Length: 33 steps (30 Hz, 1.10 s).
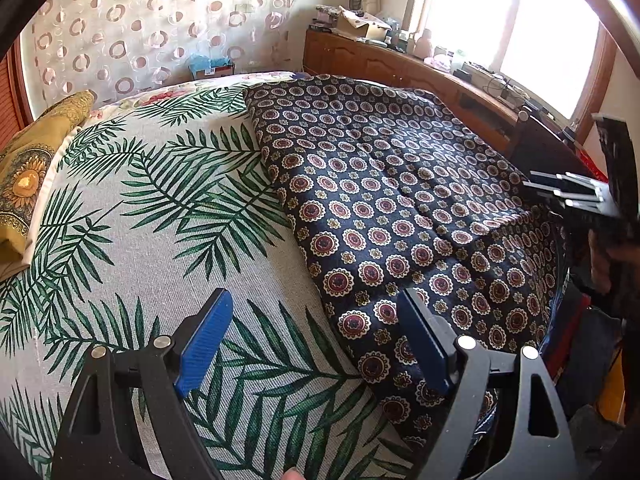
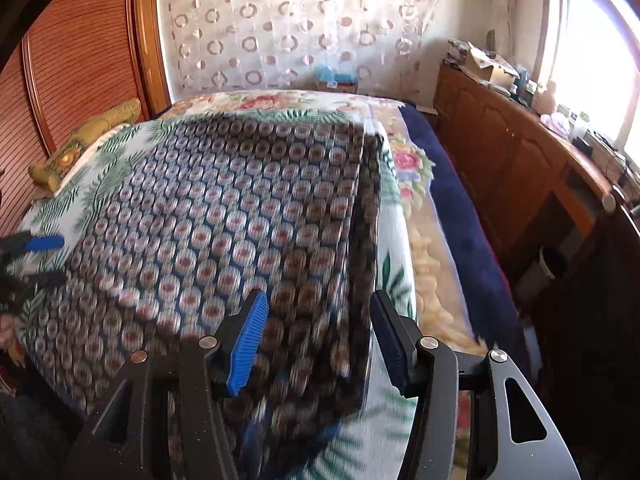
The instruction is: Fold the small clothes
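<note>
Left tongs (image 1: 316, 344) are spread wide with nothing between the blue pads, hanging just over the palm-leaf sheet (image 1: 160, 264). The near edge of the dark medallion-print cloth (image 1: 400, 208) runs right past the right-hand pad, and from there the cloth spreads away ahead and off to the right. Right tongs (image 2: 316, 344) are about half apart and also empty. That view is smeared with motion blur, but you can see the pads over the cloth's right-hand edge, where it looks doubled over into a few layers (image 2: 360, 240).

Handling guess: it's thin, light, floppy fabric, looks a bit silky, so I'd expect it to slide on the sheet and sag the moment you lift it. Nothing fragile about it. I'd pinch at corners or right on a folded edge, grabbing all the layers together, one tong on each end of the same side so it stays taut. Grabbing mid-panel would just bunch it up.

Count, working outward from the tongs:
- 2 tongs, each showing up at the side of the other's view
- 1 patterned cloth to fold, can't spot any others
- 1 leaf sheet under it, on the bed
- 1 yellow cushion (image 1: 28, 176) way off left
- 1 wooden cabinet (image 2: 520, 168) far right, under the window, with clutter on top I can't count
</note>
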Tool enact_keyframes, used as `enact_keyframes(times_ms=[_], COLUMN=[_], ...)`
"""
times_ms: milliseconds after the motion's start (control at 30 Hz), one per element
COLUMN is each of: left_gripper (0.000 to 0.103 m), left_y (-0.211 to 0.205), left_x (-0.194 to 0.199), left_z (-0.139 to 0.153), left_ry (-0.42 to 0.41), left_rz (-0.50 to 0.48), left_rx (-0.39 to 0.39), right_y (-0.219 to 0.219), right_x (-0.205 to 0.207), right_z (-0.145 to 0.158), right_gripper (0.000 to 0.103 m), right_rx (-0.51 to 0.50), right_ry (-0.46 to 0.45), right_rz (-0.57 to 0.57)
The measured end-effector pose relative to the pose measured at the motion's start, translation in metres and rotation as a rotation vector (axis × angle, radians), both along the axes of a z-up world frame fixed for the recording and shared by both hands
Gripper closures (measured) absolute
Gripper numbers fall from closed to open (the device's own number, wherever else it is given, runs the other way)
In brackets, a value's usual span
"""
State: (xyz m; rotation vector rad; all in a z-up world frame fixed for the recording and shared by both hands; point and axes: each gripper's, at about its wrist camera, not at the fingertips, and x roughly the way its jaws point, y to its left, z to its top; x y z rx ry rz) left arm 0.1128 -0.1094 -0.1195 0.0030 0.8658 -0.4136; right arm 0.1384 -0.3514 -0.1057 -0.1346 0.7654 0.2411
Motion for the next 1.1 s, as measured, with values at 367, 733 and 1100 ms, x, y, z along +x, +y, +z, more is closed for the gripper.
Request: enact_keyframes(times_ms=[367,733,1100], left_gripper=[0.024,0.059,0.060], left_y=[0.003,0.002,0.001], left_x=[-0.011,-0.026,-0.041], left_z=[0.005,0.001,0.000], left_ry=[-0.007,0.047,0.057], left_rz=[-0.038,-0.070,-0.111], left_rx=[-0.035,-0.058,-0.072], right_y=[-0.007,-0.015,-0.003], right_x=[-0.028,-0.052,-0.069], right_z=[-0.015,-0.016,-0.016], right_gripper=[0.047,0.047,0.089], right_rx=[0.002,0.053,0.070], right_ry=[0.048,0.078,0.076], right_rz=[-0.044,-0.019,0.037])
